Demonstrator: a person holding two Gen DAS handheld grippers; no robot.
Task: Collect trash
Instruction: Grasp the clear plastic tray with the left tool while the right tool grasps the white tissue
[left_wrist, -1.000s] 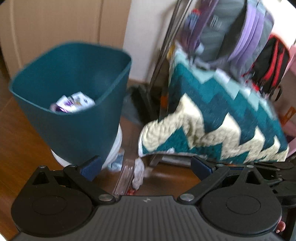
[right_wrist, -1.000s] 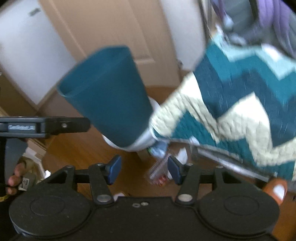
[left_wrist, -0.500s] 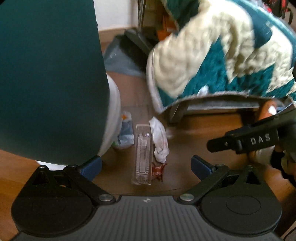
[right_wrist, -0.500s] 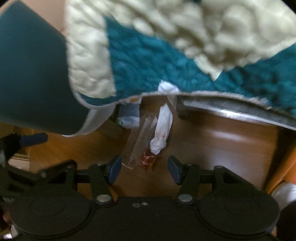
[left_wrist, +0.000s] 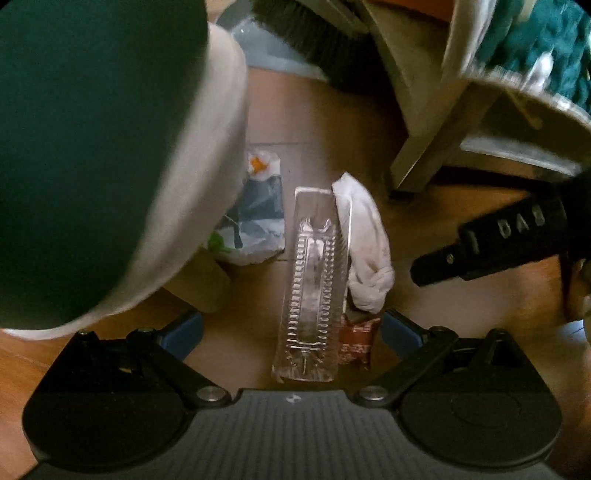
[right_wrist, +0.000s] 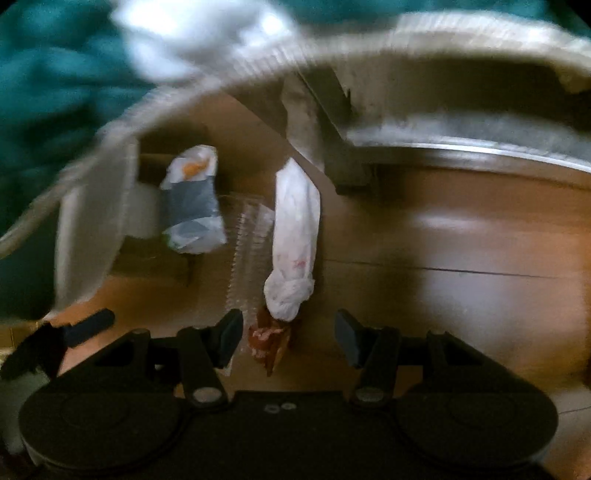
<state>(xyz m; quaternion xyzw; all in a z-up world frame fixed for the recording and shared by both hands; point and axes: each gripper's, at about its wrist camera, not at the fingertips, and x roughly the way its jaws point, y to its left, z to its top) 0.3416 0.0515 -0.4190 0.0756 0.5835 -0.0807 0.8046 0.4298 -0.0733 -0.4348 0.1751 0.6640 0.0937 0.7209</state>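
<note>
The clear plastic tray (left_wrist: 312, 288) is lying lengthwise on the wooden floor (left_wrist: 317, 118), running straight away from your left gripper (left_wrist: 291, 330), with its near end sitting between that gripper's two spread fingers. Touching its right side, a twisted white tissue (left_wrist: 364, 251) is lying along it, knotted at the near end, and a small red-brown wrapper (left_wrist: 356, 341) is peeking out from beneath the knot. Just to the left of the tray, a crumpled blue and white packet (left_wrist: 258, 218) with an orange patch is resting against the foot of the dark green bin (left_wrist: 85, 147), whose pale base is filling the left of your view.

You are holding your left gripper low over the floor with the fingers released and wide apart, gripping nothing. Your right gripper (right_wrist: 288, 334) is hovering likewise, fingers parted and closing on nothing; the red-brown wrapper (right_wrist: 267, 339) and the knot of the white tissue (right_wrist: 293, 236) are sitting in the gap between its tips, while the tray (right_wrist: 247, 251) is showing only as a blurred shimmer to the left. The packet (right_wrist: 194, 201) is lying farther left. Beyond the litter, a grey metal frame (right_wrist: 443, 144) is standing on the floor under a teal and cream quilt (right_wrist: 55, 66), which is hanging over it
</note>
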